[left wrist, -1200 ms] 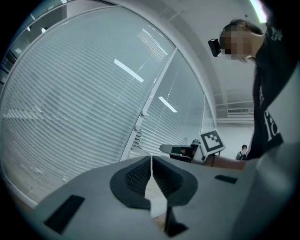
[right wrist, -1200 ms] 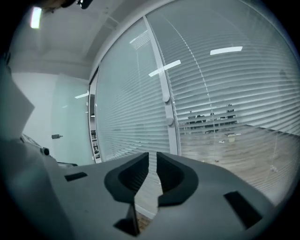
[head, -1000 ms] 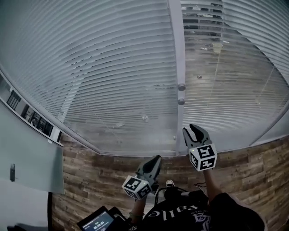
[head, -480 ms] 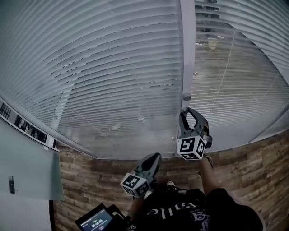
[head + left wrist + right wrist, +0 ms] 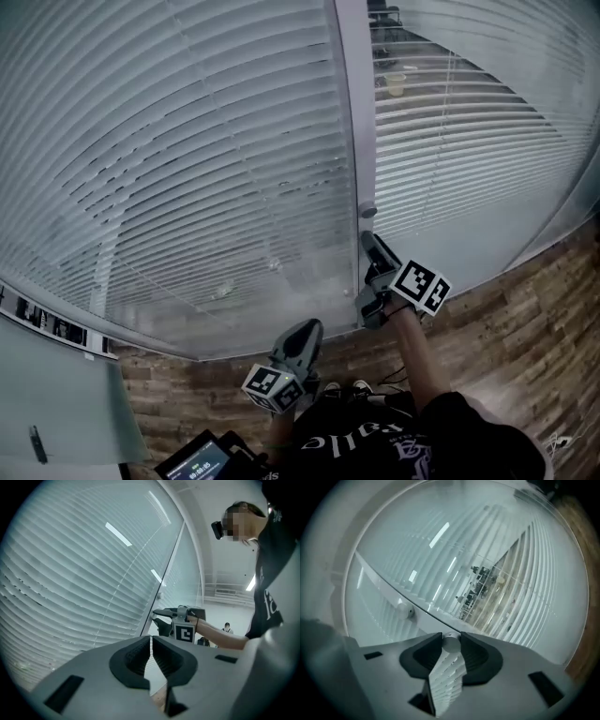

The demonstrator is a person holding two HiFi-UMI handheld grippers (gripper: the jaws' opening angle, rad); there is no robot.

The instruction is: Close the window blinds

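White slatted blinds (image 5: pixel 187 169) hang behind the glass on both sides of a grey mullion (image 5: pixel 349 112). The right pane's slats (image 5: pixel 459 141) still let the room behind show through. Two round knobs sit on the mullion. My right gripper (image 5: pixel 367 246) (image 5: pixel 451 641) is raised to the lower knob (image 5: pixel 451 644), which fills the gap between its pads; both pads touch it. The upper knob (image 5: pixel 367 212) (image 5: pixel 404 610) is free just above. My left gripper (image 5: pixel 309 330) (image 5: pixel 151 641) hangs low near my waist, shut and holding nothing. The right gripper (image 5: pixel 161 616) also shows in the left gripper view.
Wood-look flooring (image 5: pixel 525 309) runs under the glass wall. A pale panel (image 5: pixel 56 412) stands at the lower left, and a small lit screen (image 5: pixel 197 464) sits by my feet. A cup (image 5: pixel 398 84) shows through the right pane's slats.
My right gripper rose from below the mullion's foot to the lower knob and rolled while on it. The left gripper stayed low. My head view swung upward.
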